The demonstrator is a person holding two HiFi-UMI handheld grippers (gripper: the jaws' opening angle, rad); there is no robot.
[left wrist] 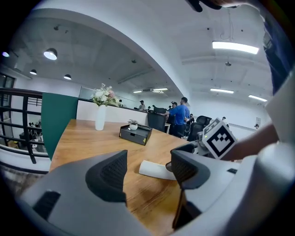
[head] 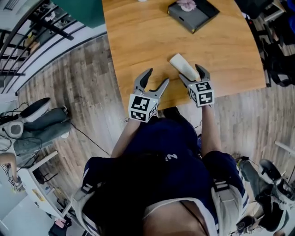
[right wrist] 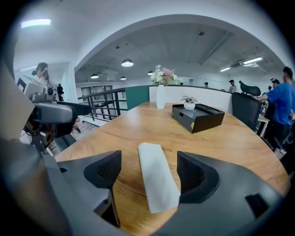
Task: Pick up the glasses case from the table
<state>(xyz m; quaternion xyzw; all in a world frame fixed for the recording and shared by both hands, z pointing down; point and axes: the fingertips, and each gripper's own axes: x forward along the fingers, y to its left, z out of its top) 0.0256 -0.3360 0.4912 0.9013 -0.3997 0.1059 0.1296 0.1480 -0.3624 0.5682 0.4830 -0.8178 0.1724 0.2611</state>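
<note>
- A pale cream, oblong soft glasses case (head: 183, 66) is lying flat on the light-brown wooden table (head: 138, 41), close to its near edge. In the head view its length is running from near right to far left.
- The right gripper (head: 190, 73) is being held low over that near edge with its jaws spread wide. The near end of the case is being straddled by them.
- In the right gripper view, bare wood is showing on both sides of the case between it and the dark ribbed pads (right wrist: 107, 171), so the case is not being pressed or gripped.
- The left gripper (head: 157, 77) is being held just left of the right one, also at the near edge. Its jaws are likewise standing wide apart, with only tabletop between them.
- In the left gripper view the case is being seen lying beyond the right jaw, which is partly covering it. It is clear of that gripper's pads.
- A black rectangular tray (head: 193, 13) is sitting far back on the table, well apart from the case. A small potted plant (right wrist: 189, 102) is resting on it.
- A tall white vase (right wrist: 160, 97) of flowers is standing at the table's far end.
</note>
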